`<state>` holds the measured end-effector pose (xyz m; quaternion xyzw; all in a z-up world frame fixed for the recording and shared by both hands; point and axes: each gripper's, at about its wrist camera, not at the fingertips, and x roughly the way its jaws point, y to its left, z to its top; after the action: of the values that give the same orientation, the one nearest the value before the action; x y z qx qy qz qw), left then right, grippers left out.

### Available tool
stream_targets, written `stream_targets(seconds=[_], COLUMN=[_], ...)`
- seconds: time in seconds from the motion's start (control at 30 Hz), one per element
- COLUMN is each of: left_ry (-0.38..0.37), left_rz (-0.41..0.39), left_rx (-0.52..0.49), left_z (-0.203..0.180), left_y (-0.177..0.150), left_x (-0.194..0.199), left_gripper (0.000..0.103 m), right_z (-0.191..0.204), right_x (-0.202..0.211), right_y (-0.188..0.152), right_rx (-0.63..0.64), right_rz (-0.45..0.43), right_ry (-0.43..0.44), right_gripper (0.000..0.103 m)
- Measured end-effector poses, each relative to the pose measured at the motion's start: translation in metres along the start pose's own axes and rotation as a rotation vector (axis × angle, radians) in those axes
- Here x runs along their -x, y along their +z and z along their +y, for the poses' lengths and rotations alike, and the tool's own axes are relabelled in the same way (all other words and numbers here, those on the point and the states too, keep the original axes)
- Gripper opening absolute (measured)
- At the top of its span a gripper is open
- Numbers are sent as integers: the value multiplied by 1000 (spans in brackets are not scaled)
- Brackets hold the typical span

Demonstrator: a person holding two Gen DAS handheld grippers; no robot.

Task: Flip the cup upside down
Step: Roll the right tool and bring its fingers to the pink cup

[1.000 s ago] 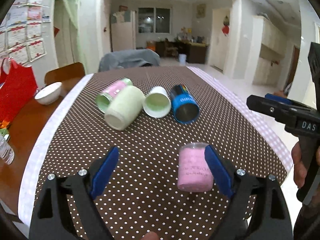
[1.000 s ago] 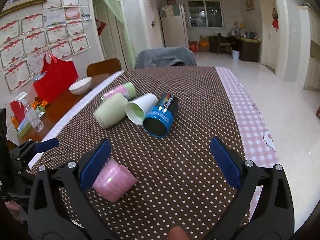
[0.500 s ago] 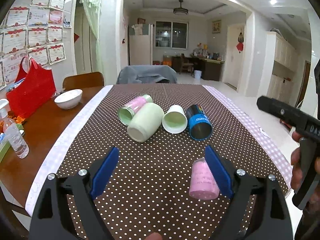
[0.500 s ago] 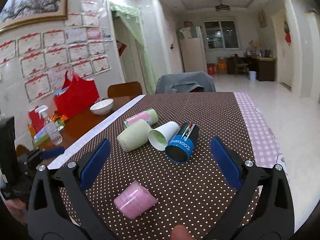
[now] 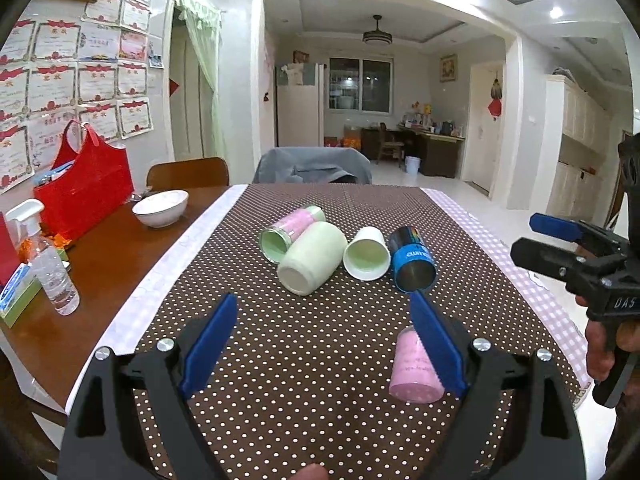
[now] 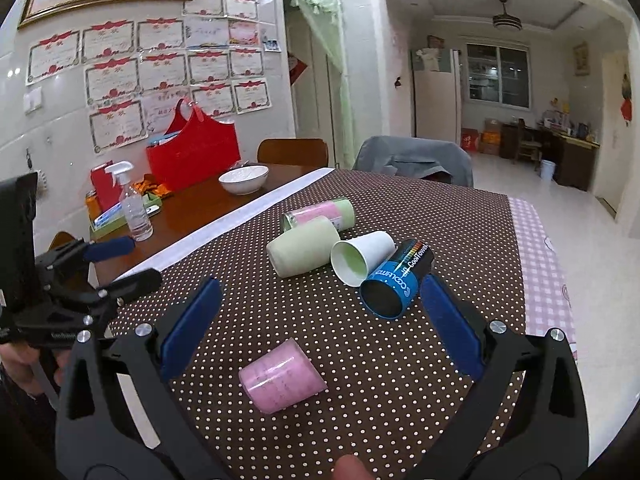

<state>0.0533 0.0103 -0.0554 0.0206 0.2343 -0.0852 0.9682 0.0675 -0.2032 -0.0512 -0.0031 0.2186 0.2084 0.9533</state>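
A pink cup [image 5: 414,368] stands upside down on the dotted brown tablecloth [image 5: 320,344], wide rim down; it also shows in the right wrist view [image 6: 280,376]. My left gripper [image 5: 320,340] is open and empty, raised above the table, with its right pad just in front of the cup. My right gripper [image 6: 316,328] is open and empty, above and behind the pink cup. Each gripper shows in the other's view: the right one [image 5: 560,236] and the left one [image 6: 116,264].
Further back lie a pale green cup [image 5: 314,262], a pink-and-green cup [image 5: 290,228], a white paper cup [image 5: 366,254] and a blue can-like cup [image 5: 412,266], all on their sides. On the bare wood at left stand a bowl [image 5: 160,208], a spray bottle [image 5: 52,276] and a red bag [image 5: 86,184].
Both grippers have risen and pulled back from the table. The pink cup stays standing upside down; the other cups have not moved.
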Motion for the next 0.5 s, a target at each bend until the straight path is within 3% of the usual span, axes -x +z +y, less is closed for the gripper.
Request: stream_targets(seconds=[0.2, 0.3, 0.5], left_ry=[16, 23, 19], left_rz=[-8, -6, 8], left_rx=[2, -3, 11], left_z=[3, 6, 10], left_y=[-3, -7, -13], left_x=[7, 9, 6], left_gripper=[86, 86, 86], right_z=[8, 16, 39], right_x=[3, -1, -24], right_y=[0, -2, -18], right_rx=[100, 232, 605], right_rz=[-8, 22, 195], right_ry=[19, 24, 103], right_gripper=[97, 97, 97])
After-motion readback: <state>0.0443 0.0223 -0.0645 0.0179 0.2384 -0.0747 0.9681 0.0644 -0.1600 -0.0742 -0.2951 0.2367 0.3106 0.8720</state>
